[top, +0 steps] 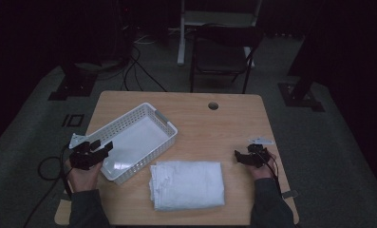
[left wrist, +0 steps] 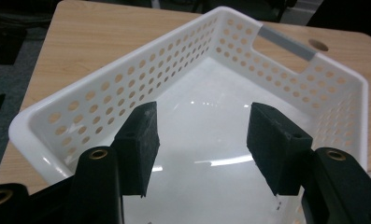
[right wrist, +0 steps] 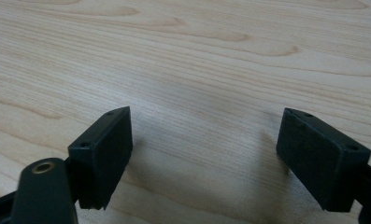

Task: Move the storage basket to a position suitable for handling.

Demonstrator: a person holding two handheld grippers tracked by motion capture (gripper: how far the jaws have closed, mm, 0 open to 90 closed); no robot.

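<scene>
Both black two-jaw grippers sit low over a light wooden table (top: 195,118) in the high view. The left gripper (top: 100,147) hangs at the table's left edge, its jaws over the near corner of a white perforated plastic basket (top: 143,124), which lies at a slant on the left half of the top. The right gripper (top: 238,156) is near the right edge, jaws pointing inward over bare wood. Between the two, toward the near edge, lies a folded white cloth (top: 187,184), its left end just beside the basket's near wall and well apart from the right gripper. The far half of the table is open, apart from a small round hole (top: 213,105). No writing can be read anywhere.

In the left gripper view, the left gripper (left wrist: 199,140) stands moderately open and holds nothing — its jaws hover above the basket's glossy floor (left wrist: 206,154), inside the holed walls, with a grey handle strip (left wrist: 286,43) on the far rim.

In the right gripper view, the right gripper (right wrist: 202,154) is spread wide and holds nothing — bare wood grain (right wrist: 192,70) shows between and beyond its jaws.
</scene>
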